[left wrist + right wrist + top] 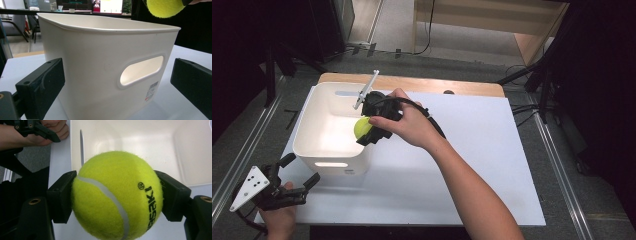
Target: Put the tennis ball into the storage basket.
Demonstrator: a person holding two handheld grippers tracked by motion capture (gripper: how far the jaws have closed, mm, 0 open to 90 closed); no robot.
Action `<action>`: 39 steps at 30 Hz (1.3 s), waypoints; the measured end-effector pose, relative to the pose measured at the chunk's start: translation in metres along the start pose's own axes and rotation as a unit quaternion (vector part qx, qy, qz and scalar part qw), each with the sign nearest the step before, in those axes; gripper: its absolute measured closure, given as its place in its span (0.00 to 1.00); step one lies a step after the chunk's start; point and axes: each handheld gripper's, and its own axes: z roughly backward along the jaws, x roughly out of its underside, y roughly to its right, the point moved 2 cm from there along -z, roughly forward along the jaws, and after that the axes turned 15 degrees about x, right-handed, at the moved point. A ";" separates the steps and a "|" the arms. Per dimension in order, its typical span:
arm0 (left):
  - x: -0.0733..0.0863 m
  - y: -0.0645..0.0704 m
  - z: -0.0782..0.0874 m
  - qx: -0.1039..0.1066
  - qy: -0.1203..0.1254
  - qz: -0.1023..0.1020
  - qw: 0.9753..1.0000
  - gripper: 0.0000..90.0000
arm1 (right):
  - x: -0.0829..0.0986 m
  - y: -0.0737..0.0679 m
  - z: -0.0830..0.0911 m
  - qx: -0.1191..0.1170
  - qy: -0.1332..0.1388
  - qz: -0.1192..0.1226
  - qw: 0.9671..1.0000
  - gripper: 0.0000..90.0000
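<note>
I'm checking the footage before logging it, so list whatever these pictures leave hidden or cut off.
- High view: the fuzzy yellow-green tennis ball is half covered by the right claw.
- Left gripper view: the white plastic bin's inside is hidden by its own wall; its small label is unreadable.
- Right gripper view: the ball's black lettering runs round the curve, unreadable.

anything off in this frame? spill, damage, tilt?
Nothing stands out. The white bin sits upright on the table, intact. The right gripper clamps the tennis ball squarely over the bin's rim. The left gripper is open, near the bin's handle cutout.
</note>
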 end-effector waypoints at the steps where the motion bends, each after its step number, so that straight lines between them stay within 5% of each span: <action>1: 0.000 0.000 0.000 0.000 0.000 0.000 1.000 0.00 | -0.001 -0.001 -0.001 -0.001 0.002 0.002 1.000 0.26; 39: 0.000 0.000 0.000 0.002 0.001 0.000 1.000 0.00 | -0.026 -0.014 -0.038 0.004 -0.013 0.021 1.000 0.26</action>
